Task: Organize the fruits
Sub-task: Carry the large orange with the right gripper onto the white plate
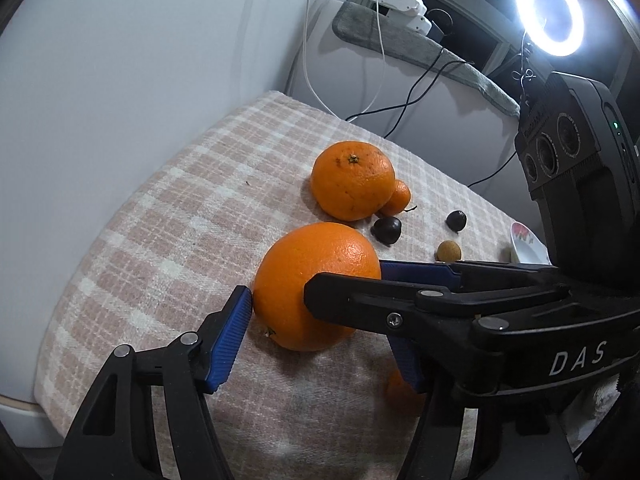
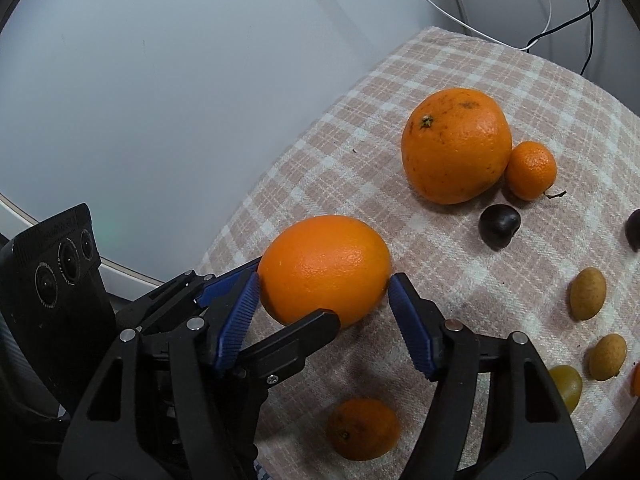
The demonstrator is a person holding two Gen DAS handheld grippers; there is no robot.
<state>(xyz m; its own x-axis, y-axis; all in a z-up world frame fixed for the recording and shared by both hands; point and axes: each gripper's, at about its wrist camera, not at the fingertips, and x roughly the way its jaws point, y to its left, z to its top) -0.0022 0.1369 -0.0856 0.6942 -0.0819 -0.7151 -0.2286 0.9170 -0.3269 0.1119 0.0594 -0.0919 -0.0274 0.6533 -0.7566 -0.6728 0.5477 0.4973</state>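
A large orange (image 1: 304,280) (image 2: 324,268) rests on the pink checked cloth (image 1: 160,248) (image 2: 440,312). Both grippers close around it from crossing sides. In the left wrist view my left gripper (image 1: 316,320) has its left blue pad against the orange's side. Its other finger is partly hidden behind the right gripper (image 1: 344,280), which reaches in from the right. In the right wrist view my right gripper (image 2: 324,280) touches the orange with both pad tips, while the left gripper (image 2: 296,292) holds it front and back.
A second large orange (image 1: 352,180) (image 2: 456,152) touches a small mandarin (image 1: 398,198) (image 2: 530,170). Dark fruits (image 1: 386,230) (image 2: 500,226), tan fruits (image 1: 448,250) (image 2: 588,294), another mandarin (image 2: 362,428) and a plate (image 1: 528,244) lie nearby. A wall stands left, with cables behind.
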